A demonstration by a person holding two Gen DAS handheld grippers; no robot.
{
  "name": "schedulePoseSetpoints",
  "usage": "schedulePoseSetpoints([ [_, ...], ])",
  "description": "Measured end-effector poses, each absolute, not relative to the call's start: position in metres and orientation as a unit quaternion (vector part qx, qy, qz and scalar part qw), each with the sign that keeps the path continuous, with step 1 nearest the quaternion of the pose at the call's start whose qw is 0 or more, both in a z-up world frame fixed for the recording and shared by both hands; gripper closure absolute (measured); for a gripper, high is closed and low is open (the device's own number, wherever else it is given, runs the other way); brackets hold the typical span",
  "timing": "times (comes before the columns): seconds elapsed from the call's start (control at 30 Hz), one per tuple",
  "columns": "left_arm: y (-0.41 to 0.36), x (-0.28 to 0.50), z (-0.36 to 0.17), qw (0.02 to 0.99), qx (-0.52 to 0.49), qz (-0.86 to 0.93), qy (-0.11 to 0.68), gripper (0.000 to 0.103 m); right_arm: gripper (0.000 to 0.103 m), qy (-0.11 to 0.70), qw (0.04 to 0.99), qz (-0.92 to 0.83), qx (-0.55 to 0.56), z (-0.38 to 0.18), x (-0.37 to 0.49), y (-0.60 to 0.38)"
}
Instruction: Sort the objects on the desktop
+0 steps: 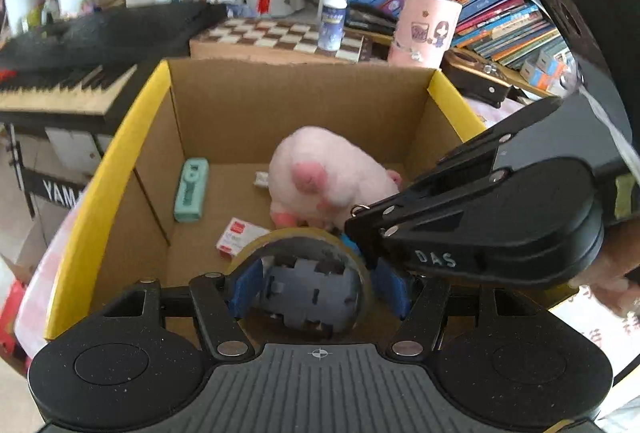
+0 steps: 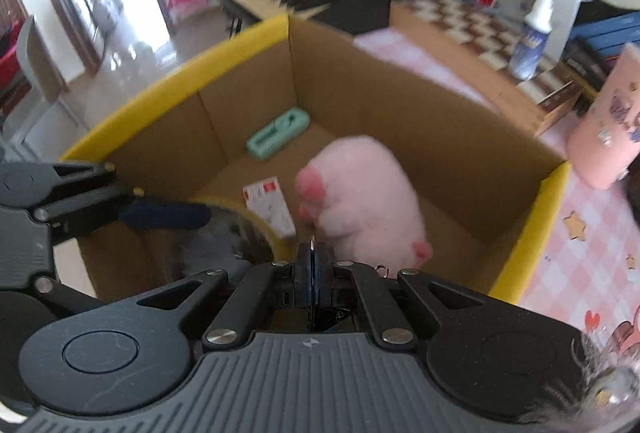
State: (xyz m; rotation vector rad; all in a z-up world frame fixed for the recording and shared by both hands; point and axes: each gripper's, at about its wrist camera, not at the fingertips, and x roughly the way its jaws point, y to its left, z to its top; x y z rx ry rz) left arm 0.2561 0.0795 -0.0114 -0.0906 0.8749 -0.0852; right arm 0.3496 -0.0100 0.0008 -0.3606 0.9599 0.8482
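An open cardboard box with yellow rim (image 1: 132, 137) (image 2: 180, 81) holds a pink plush pig (image 1: 324, 181) (image 2: 360, 201), a mint-green case (image 1: 191, 191) (image 2: 278, 133) and a small white-and-red packet (image 1: 238, 237) (image 2: 268, 209). My left gripper (image 1: 320, 287) is shut on a roll of clear tape (image 1: 304, 237) and holds it over the box's near side; the roll shows blurred in the right wrist view (image 2: 248, 225). My right gripper (image 2: 312, 273) is shut on a thin flat object with a small ring (image 2: 312, 245), just right of the tape, above the box.
A keyboard (image 1: 60, 81) stands left of the box. Behind the box are a chessboard box (image 1: 276, 37), a spray bottle (image 1: 332, 21), a pink cup (image 1: 424, 29) and stacked books (image 1: 492, 13). A pink chequered cloth (image 2: 580, 265) covers the table on the right.
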Motion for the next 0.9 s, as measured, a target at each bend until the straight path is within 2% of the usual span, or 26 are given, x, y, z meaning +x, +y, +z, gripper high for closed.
schedulePoseSetpoints([
  [0.2, 0.076, 0.253, -0.01, 0.909, -0.04, -0.034, 0.415, 0.035, 0.1, 0.452, 0.787, 0.388, -0.161, -0.002, 0.349, -0.008],
  [0.27, 0.074, 0.245, -0.004, 0.917, -0.037, -0.031, 0.396, 0.029, 0.099, 0.442, 0.797, 0.385, -0.148, 0.003, 0.345, -0.013],
  [0.37, 0.071, 0.232, 0.005, 0.927, -0.029, -0.033, 0.371, 0.029, 0.093, 0.423, 0.816, 0.375, -0.118, 0.015, 0.339, -0.025],
  [0.63, 0.077, 0.192, 0.031, 0.946, -0.086, -0.03, 0.311, 0.028, 0.09, 0.347, 0.883, 0.311, -0.057, 0.057, 0.29, -0.076],
  [0.9, 0.074, 0.139, 0.057, 0.965, -0.061, 0.0, 0.255, 0.027, 0.09, 0.292, 0.928, 0.233, -0.005, 0.074, 0.213, -0.119],
])
